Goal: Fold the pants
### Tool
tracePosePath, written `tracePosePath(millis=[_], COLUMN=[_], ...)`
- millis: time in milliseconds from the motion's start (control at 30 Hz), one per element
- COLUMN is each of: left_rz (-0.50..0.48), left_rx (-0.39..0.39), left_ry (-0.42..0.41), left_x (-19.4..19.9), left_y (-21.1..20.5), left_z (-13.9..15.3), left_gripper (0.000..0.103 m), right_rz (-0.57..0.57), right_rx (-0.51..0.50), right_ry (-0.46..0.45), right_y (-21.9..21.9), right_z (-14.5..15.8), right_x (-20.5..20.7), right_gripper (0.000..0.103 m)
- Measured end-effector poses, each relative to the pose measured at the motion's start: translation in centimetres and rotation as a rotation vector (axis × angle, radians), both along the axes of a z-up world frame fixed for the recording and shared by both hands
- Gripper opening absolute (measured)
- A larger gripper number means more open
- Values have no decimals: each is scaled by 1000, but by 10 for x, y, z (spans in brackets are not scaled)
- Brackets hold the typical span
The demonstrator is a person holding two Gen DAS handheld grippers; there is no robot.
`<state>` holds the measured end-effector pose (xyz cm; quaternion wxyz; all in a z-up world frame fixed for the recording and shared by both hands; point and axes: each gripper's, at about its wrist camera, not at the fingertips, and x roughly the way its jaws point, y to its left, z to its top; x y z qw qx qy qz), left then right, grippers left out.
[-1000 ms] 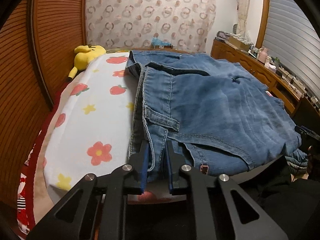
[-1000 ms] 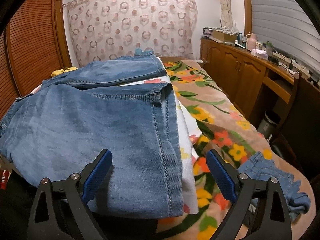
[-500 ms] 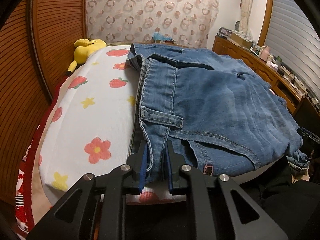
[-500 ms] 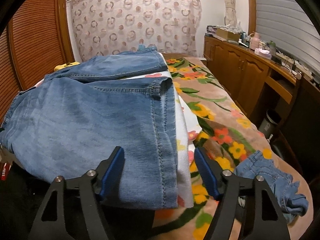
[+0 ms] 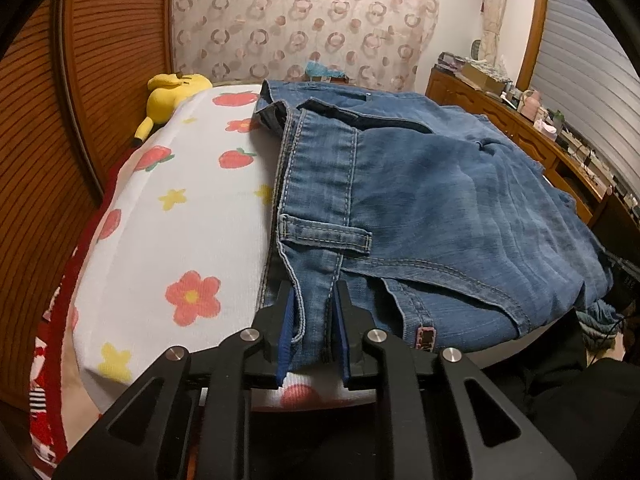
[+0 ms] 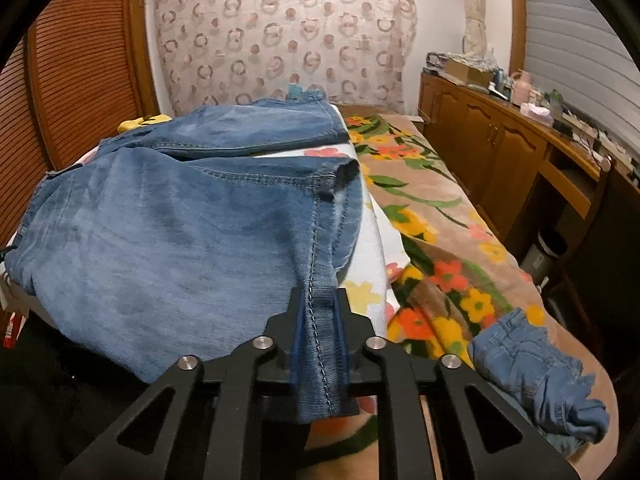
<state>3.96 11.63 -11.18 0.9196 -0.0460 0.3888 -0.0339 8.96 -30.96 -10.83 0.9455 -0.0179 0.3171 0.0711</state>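
left tongs: level, pinching waistband edge of jeans at their near left corner | right tongs: level, clamped on jeans' side seam at near right edge | jeans: folded, lying on white flowered blanket on bed | yellow plush toy: beyond jeans, far left

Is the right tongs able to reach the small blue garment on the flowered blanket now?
Probably not yet: the right tongs are shut on the jeans. The small blue garment lies uncovered nearby.
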Motion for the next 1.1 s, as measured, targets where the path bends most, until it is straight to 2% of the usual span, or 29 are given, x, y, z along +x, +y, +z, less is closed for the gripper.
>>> tracePosePath(millis=[67, 167, 500, 533, 567, 667, 767, 967, 1100], left_rz=[-10, -13, -42, -43, -41, -39, -51, -49, -48], left_rx=[-3, -8, -19, -21, -21, -23, 0, 2, 7], left_ry=[-9, -32, -141, -156, -173, -212, -229, -209, -240], left_x=[-1, -4, -15, -18, -21, -27, -29, -25, -32], left_y=[0, -1, -7, -8, -8, -6, -8, -9, -9], left_z=[2, 10, 54, 58, 63, 79, 88, 83, 94], left_gripper=[13, 11, 8, 8, 2, 2, 2, 2, 2], right_rz=[13, 20, 29, 31, 34, 32, 30, 35, 38], right_rx=[-11, -7, 34, 34, 33, 30, 27, 8, 10], right_ry=[-10, -30, -169, -180, -190, -216, -245, -251, -271], right_y=[2, 1, 0, 0, 0, -3, -5, 2, 1], right_z=[3, 9, 37, 39, 41, 44, 48, 37, 43], right_x=[-3, -3, -6, -6, -6, -7, -10, -7, -10], right_gripper=[7, 6, 6, 6, 6, 6, 6, 5, 5])
